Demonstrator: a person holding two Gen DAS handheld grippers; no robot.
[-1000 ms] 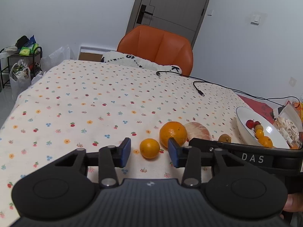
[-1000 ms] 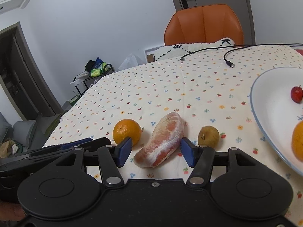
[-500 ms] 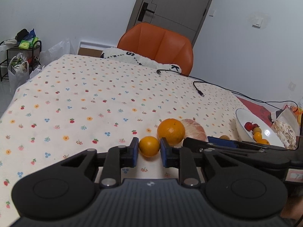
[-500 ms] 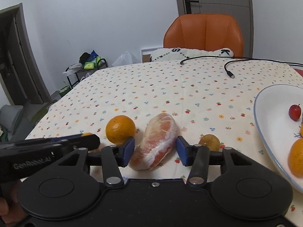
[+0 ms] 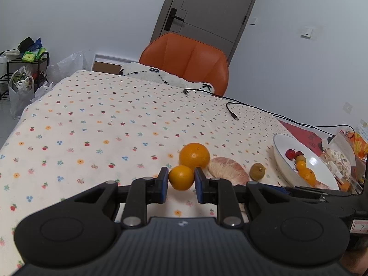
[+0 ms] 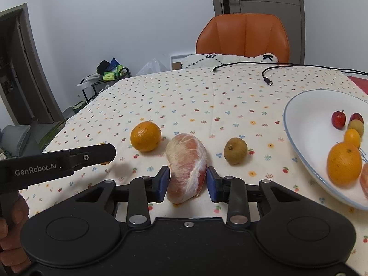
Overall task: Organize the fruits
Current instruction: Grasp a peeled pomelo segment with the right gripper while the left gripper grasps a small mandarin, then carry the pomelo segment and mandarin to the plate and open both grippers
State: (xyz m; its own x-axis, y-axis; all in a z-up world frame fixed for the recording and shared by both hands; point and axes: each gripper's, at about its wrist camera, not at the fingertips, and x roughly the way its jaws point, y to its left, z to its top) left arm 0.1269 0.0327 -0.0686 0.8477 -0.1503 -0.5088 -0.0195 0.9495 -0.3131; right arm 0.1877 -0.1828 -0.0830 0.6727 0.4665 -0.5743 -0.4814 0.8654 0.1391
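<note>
Left wrist view: the left gripper [image 5: 181, 185] is clamped on a small orange [image 5: 181, 177], with both blue pads pressed against the fruit's sides. The small orange is round, smooth and bright, and it sits low over the floral tablecloth [image 5: 96, 124]. A large orange [image 5: 194, 155] stands just behind it. To the right lies a peeled pomelo segment [image 5: 227, 170], pale pink with white pith, then a small brown-green fruit [image 5: 257, 171]. A white plate [image 5: 283, 158] at the far right holds 2 red fruits, 1 brownish fruit and 2 small oranges.

Right wrist view: the right gripper [image 6: 188, 181] brackets the pomelo segment [image 6: 187, 165]. Both pads sit against or just beside its flanks; firm contact cannot be confirmed. The segment is oblong, salmon-pink, veined with white membrane, and rests on the cloth. The large orange [image 6: 145, 136] lies to its left, the brown-green fruit [image 6: 235, 150] to its right. The plate [image 6: 299, 133] is at the right edge. The left gripper's finger [image 6: 76, 158] crosses the lower left, held by a hand [image 6: 11, 230].
</note>
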